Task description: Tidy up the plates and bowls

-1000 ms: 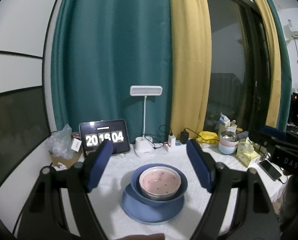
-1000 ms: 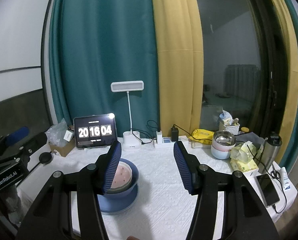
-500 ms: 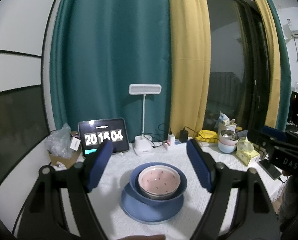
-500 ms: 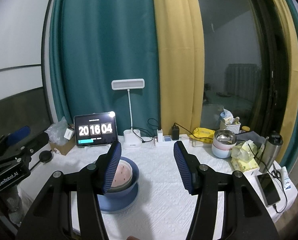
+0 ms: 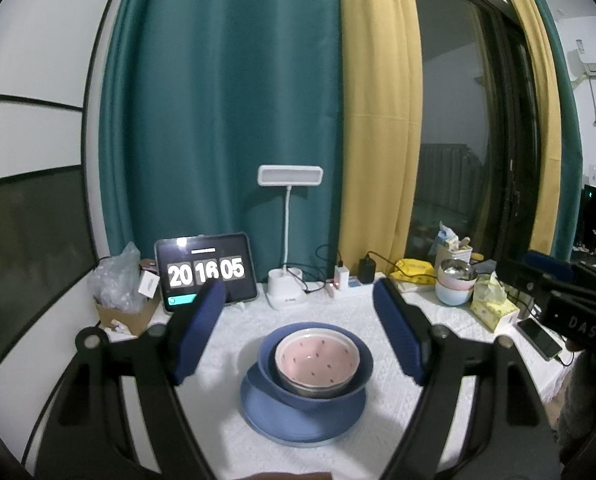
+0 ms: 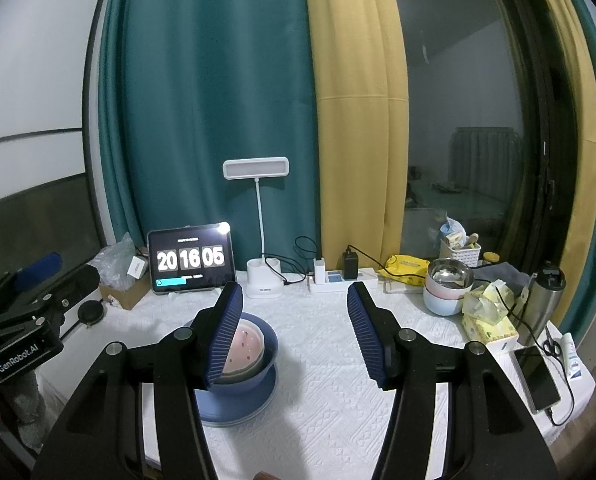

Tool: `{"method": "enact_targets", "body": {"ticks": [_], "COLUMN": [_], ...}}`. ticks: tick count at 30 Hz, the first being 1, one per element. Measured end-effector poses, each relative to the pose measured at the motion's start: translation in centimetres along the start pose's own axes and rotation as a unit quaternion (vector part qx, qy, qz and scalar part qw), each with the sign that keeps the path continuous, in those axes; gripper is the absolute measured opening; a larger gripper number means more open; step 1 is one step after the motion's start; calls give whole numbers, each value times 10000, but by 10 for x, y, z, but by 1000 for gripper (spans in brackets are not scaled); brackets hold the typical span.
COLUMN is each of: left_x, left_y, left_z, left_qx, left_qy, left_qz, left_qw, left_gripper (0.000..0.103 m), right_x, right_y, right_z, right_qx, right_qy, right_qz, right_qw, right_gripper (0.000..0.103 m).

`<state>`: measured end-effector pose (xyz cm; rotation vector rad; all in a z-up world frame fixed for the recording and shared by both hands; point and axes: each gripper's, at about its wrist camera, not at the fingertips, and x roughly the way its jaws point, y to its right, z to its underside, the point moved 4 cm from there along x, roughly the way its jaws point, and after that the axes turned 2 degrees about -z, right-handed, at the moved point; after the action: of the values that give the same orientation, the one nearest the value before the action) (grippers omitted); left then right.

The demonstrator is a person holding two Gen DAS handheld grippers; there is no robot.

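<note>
With both the left claw and right claw wide and empty, the nested pink bowl, blue bowl and plate look finished; withdraw gently without nudging them.

Round flat matte blue plate lies on white textured tablecloth, near the front edge, left of centre in right wrist view. Deep blue ceramic bowl sits upright on the plate, slightly toward its back, rim roughly level. Nested inside it: smaller pink bowl with dark speckles, interior pink, outer wall greyish, upright and empty. Rim of pink bowl stands a little above rim of blue bowl. Stack reads plate, blue bowl, pink bowl from bottom to top
</note>
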<state>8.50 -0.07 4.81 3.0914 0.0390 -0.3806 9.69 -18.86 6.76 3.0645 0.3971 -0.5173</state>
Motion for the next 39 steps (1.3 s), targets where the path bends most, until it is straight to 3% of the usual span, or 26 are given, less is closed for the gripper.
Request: {"method": "enact_targets", "body": {"ticks": [39], "left_x": [0], "left_y": [0], "left_z": [0], "left_qx": [-3], "left_qy": [-3], "left_qz": [-1], "left_qw": [10000], "left_gripper": [78], "right_x": [1], "right_y": [1], "right_z": [2], "right_qx": [14], "right_qy": [-20], "right_qz": [1], "right_qw": [10000], "right_gripper": [58]}}
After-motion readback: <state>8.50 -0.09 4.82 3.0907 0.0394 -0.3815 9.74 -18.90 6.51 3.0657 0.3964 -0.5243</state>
